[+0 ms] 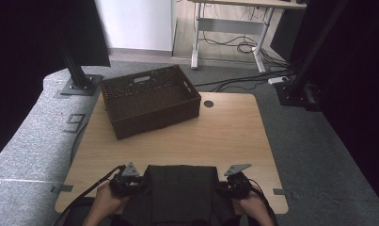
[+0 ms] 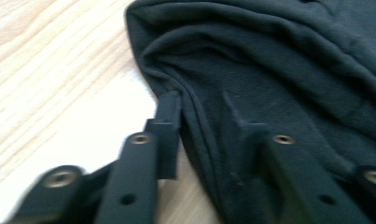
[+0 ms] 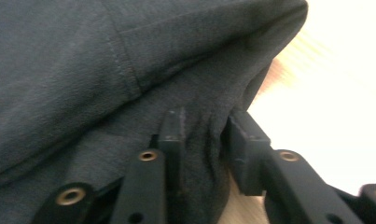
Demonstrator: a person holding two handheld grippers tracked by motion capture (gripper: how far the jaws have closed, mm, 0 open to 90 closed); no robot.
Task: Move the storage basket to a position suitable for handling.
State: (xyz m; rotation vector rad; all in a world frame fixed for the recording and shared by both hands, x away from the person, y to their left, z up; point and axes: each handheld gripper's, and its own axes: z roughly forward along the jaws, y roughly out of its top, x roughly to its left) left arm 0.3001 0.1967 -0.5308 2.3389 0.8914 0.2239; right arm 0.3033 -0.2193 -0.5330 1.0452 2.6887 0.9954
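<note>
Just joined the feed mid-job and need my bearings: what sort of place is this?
Likely a lab or office workroom: a wooden table on grey carpet, black frame posts, and a height-adjustable desk with loose cables behind.

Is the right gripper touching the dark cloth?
Touching. The right gripper view shows the right gripper with a fold of the dark cloth pinched between its jaws.
</note>
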